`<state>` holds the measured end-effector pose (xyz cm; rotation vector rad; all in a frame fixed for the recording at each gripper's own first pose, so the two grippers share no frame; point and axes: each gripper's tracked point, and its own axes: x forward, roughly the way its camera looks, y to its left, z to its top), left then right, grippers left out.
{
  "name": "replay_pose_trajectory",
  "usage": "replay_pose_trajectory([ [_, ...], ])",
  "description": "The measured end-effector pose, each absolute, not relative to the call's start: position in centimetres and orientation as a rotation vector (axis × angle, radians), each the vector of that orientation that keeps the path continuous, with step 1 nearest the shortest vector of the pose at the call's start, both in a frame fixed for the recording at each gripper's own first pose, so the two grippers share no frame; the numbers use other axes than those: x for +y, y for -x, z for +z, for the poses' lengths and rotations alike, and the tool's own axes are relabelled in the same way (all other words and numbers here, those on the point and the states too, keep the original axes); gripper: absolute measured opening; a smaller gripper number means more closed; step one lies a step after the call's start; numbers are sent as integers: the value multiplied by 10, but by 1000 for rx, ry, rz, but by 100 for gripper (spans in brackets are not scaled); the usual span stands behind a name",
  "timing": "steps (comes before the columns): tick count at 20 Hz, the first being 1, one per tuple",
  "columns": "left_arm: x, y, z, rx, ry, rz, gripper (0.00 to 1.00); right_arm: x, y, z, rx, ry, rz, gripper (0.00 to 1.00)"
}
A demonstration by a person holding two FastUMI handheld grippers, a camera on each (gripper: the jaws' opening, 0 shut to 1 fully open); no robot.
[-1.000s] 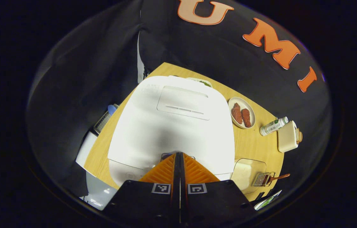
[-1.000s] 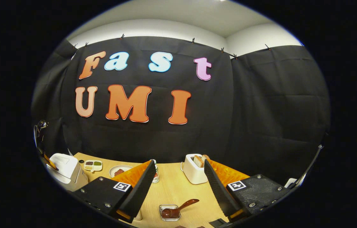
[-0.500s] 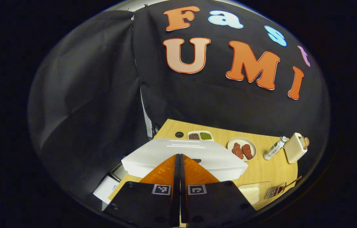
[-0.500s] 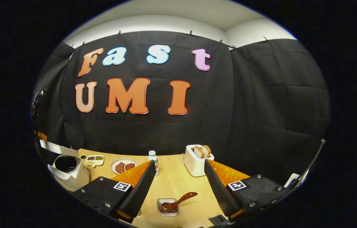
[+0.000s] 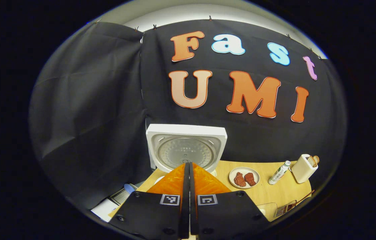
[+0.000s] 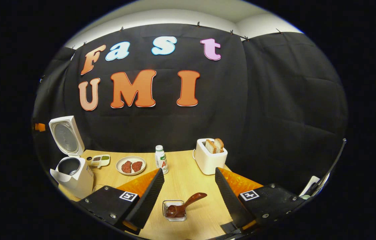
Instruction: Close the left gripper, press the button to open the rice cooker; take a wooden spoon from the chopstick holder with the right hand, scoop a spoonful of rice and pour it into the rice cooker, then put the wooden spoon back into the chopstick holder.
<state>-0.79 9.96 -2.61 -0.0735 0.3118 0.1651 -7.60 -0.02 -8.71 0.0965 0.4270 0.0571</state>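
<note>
A: Cooker (image 6: 71, 166) lid's up, far left. Left gripper (image 5: 188, 166) fingers pressed together, holding nothing.
B: Spoon (image 6: 182, 205)?
A: Near, leaning in holder (image 6: 173, 210), between wide-open, empty right gripper (image 6: 188, 186) fingers. Likely light, stiff, smooth; pinch mid-handle.

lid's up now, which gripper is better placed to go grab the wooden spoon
The right gripper: its fingers are open and the wooden spoon in the chopstick holder lies just ahead between them. The left gripper is shut and faces the rice cooker.
</note>
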Motion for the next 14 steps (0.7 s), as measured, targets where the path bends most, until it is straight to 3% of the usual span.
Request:
replay_pose_trajectory([
  [1, 100, 11, -25, 300, 39, 182, 5, -1, 74, -96, 445, -113, 64, 95],
  [3, 101, 19, -25, 303, -22, 220, 18, -3, 70, -118, 490, -142, 74, 95],
  [4, 96, 22, -25, 296, -14, 218, 36, -4, 68, -131, 521, -160, 78, 95],
  [7, 78, 30, -29, 297, 75, 197, 46, -16, 67, -175, 618, -214, 69, 96],
  [10, 61, 38, -25, 287, 74, 191, 75, -27, 60, -215, 687, -217, 61, 95],
  [14, 33, 42, -16, 280, 40, 191, 75, -23, 50, -247, 774, -338, 115, 93],
])
